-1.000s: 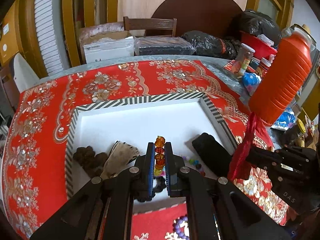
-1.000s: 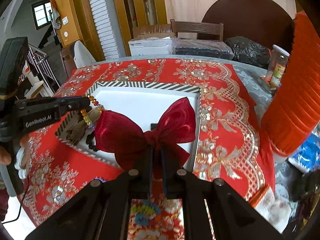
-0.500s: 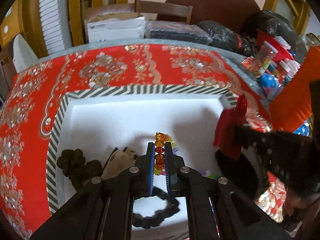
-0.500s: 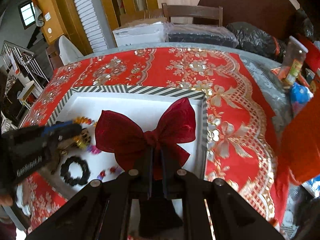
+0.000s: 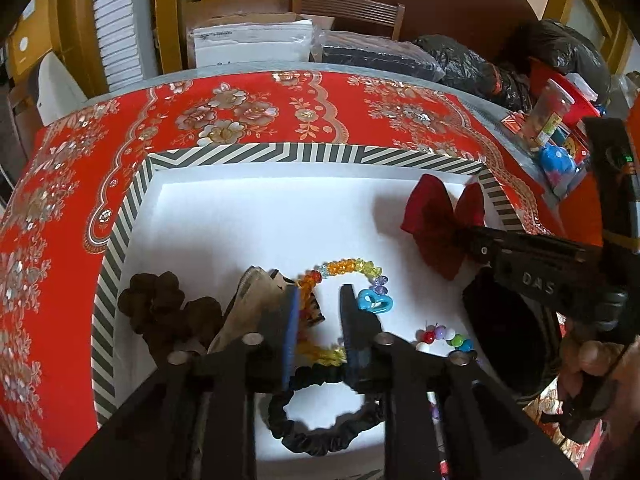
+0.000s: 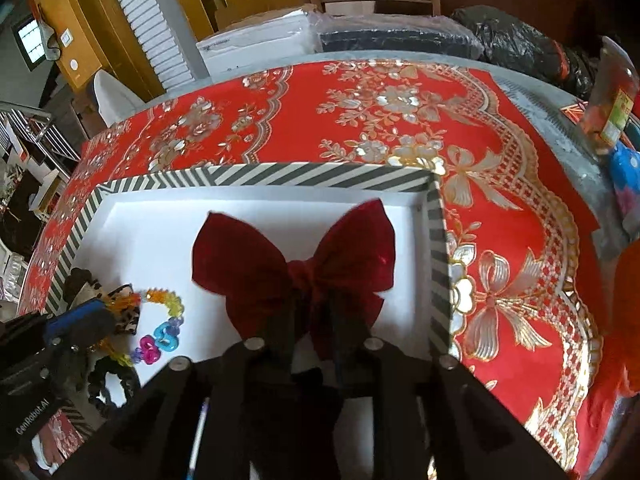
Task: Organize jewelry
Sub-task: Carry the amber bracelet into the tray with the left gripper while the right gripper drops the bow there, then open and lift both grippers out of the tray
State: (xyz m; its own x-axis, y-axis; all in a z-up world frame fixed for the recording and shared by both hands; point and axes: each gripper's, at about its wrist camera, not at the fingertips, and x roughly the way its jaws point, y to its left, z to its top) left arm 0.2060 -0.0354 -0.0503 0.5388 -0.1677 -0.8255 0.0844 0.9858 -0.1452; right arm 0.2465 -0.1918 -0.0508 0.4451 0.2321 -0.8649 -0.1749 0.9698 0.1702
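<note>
Red bow (image 6: pixel 296 264) in right gripper (image 6: pixel 312 312)

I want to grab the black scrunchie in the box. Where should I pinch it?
Pinch the black scrunchie across its near band, coming straight down from above. It lies flat as an open ring on the box floor, and the left tool covers its far edge.

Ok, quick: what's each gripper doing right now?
Left gripper: open, over the beaded bracelet in the tray.
Right gripper: shut on red bow.
</note>
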